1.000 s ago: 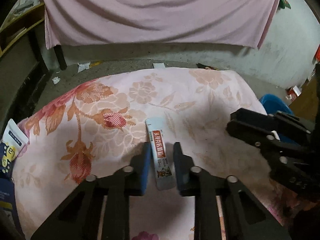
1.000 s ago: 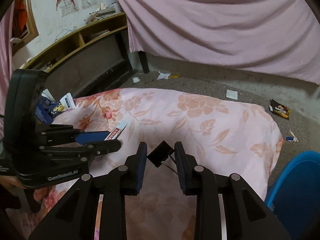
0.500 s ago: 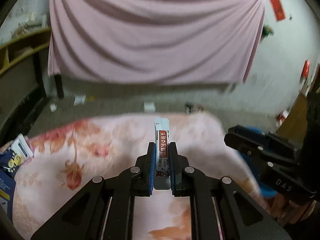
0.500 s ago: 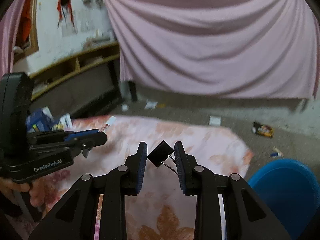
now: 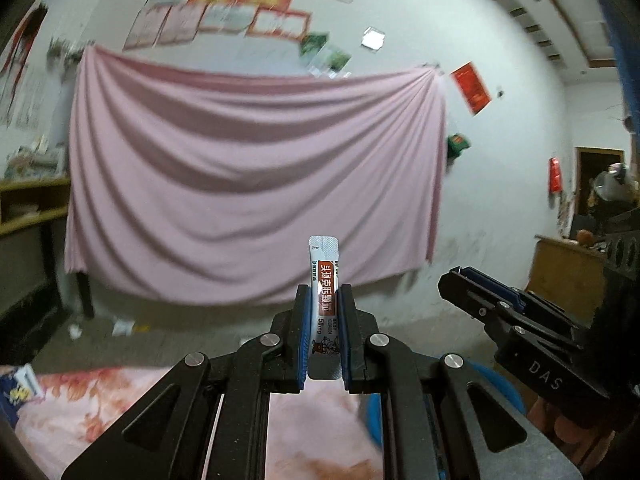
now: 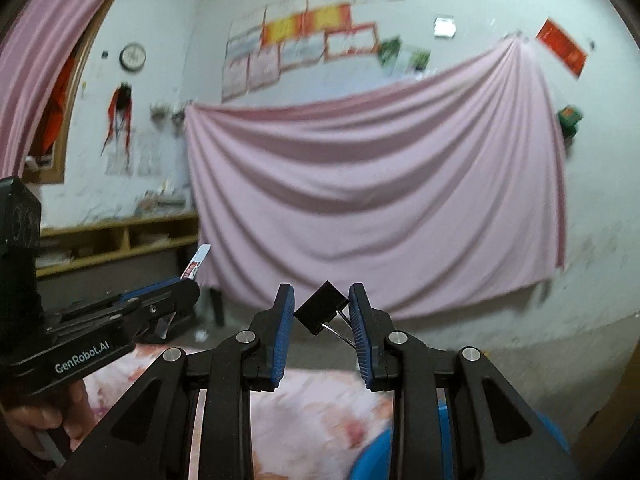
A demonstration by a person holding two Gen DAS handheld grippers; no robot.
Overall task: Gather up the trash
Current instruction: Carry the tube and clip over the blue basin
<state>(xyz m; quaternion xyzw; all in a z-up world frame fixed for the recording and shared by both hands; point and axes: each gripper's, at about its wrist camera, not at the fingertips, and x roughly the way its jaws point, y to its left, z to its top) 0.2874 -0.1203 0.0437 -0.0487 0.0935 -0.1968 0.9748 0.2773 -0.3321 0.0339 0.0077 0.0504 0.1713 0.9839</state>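
My left gripper [image 5: 324, 300] is shut on a narrow silver sachet [image 5: 324, 280] with a red label, which stands upright between the blue pads, high above the bed. In the right wrist view the same sachet [image 6: 199, 261] sticks out of the left gripper [image 6: 182, 288] at the left. My right gripper [image 6: 322, 300] is shut on a black binder clip [image 6: 320, 307], held tilted with its wire handles toward the right pad. The right gripper [image 5: 460, 282] also shows at the right of the left wrist view. Both point roughly level at the wall.
A pink sheet [image 5: 248, 184] hangs on the far wall. The floral bedspread [image 5: 96, 408] lies below. A blue bin [image 6: 380, 456] sits low right, mostly hidden by the fingers. Wooden shelves [image 6: 120, 236] stand left. Scraps of litter [image 5: 122, 326] lie on the floor.
Both grippers rose from the bedspread and tilted up toward the wall. The left gripper closed on the sachet and lifted it. The right kept the binder clip.
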